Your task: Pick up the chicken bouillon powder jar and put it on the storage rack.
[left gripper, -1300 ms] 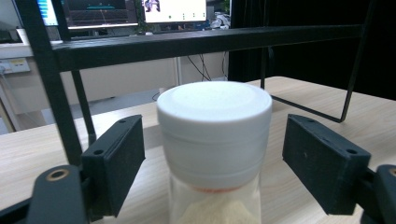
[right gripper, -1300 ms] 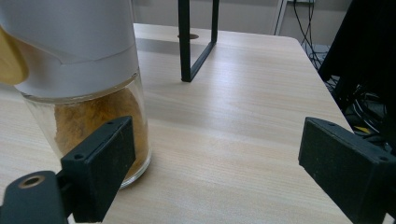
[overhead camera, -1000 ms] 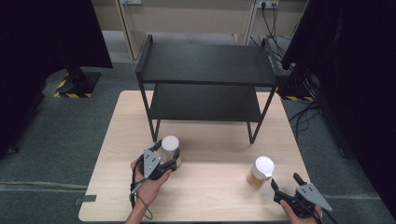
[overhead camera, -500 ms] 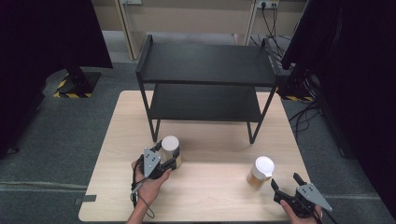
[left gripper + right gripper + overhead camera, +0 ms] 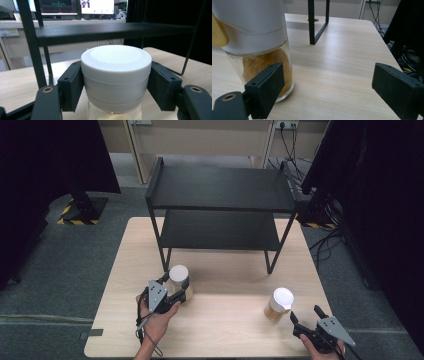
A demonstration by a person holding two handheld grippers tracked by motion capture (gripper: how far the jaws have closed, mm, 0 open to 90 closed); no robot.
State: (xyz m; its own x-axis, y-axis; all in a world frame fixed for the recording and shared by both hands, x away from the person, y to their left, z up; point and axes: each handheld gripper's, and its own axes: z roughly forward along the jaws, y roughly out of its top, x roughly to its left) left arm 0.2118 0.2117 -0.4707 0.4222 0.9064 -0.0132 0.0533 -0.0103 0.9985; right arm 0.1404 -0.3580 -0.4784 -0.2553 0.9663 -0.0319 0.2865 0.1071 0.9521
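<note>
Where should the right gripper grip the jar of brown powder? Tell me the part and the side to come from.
Grip the glass body of the jar, below its white lid. Probably come in level from the person's side, where the right gripper waits open, jaws astride the upright round wall. The yellow spout flap sticks out, so the lid would grip less evenly.
</note>
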